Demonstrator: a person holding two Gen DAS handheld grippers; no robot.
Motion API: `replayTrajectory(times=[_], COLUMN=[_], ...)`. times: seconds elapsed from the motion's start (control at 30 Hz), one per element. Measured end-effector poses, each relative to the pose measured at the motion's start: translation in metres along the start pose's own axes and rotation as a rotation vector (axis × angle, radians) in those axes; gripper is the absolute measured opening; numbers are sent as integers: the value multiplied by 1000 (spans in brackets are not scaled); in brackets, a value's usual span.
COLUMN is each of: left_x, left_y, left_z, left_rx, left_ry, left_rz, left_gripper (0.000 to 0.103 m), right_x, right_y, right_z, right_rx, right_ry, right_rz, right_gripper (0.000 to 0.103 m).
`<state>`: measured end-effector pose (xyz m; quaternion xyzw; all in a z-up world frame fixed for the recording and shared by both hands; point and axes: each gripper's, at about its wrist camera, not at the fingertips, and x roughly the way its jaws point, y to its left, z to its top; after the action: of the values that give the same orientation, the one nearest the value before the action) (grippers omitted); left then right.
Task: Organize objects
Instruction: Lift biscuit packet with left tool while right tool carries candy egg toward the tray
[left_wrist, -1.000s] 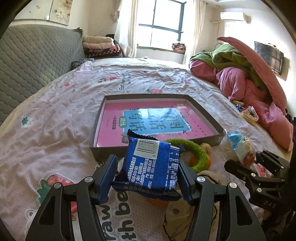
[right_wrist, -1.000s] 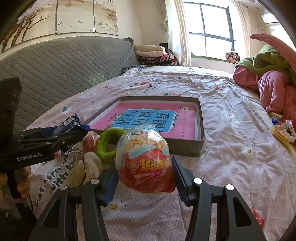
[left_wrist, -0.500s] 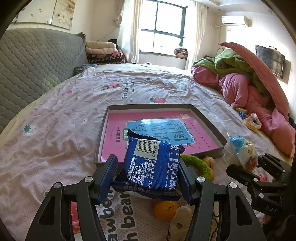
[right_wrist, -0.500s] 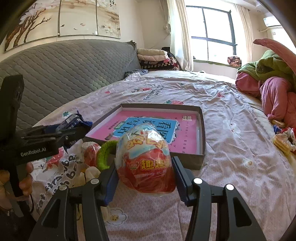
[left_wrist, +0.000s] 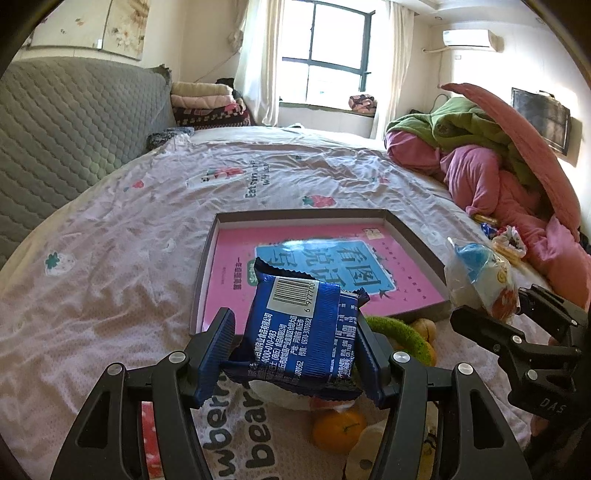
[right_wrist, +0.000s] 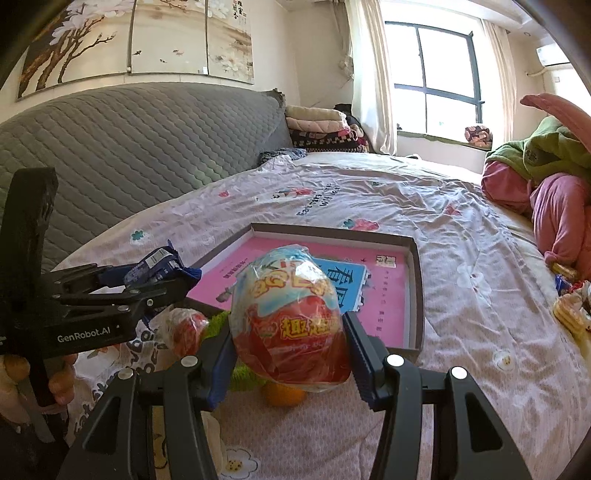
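Note:
My left gripper (left_wrist: 295, 354) is shut on a blue snack packet (left_wrist: 304, 328) and holds it above the bed, just short of the near edge of a shallow grey box (left_wrist: 207, 266) with a pink book in it. My right gripper (right_wrist: 290, 350) is shut on a wrapped toy egg (right_wrist: 288, 314), red below and blue on top, held near the same box (right_wrist: 415, 295). The egg also shows in the left wrist view (left_wrist: 476, 277), and the blue packet in the right wrist view (right_wrist: 159, 267).
On the bed below the grippers lie a green ring (left_wrist: 402, 332), an orange (left_wrist: 338, 430), a small red wrapped item (right_wrist: 188, 326) and a printed cloth bag (left_wrist: 236, 432). Pink and green bedding (left_wrist: 498, 177) is piled at right. A grey headboard (right_wrist: 129, 147) stands at left.
Both grippers have risen and drawn back a little with their loads; the box now sits lower and farther in both views, and the orange has come into sight.

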<state>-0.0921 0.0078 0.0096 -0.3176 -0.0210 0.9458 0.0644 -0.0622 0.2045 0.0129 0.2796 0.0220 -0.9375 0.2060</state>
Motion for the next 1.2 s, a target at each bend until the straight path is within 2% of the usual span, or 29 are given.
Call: replayTrajectory(times=[1.2], left_x=[19], left_y=[15], left_z=[34], left_rx=[-2], left_ry=[-38], left_rz=[26], left_gripper=[63], right_x=[20], right_y=[-12], right_z=[28], right_rx=[-29], right_ry=[-35], right_rz=[-44], right_gripper=[55])
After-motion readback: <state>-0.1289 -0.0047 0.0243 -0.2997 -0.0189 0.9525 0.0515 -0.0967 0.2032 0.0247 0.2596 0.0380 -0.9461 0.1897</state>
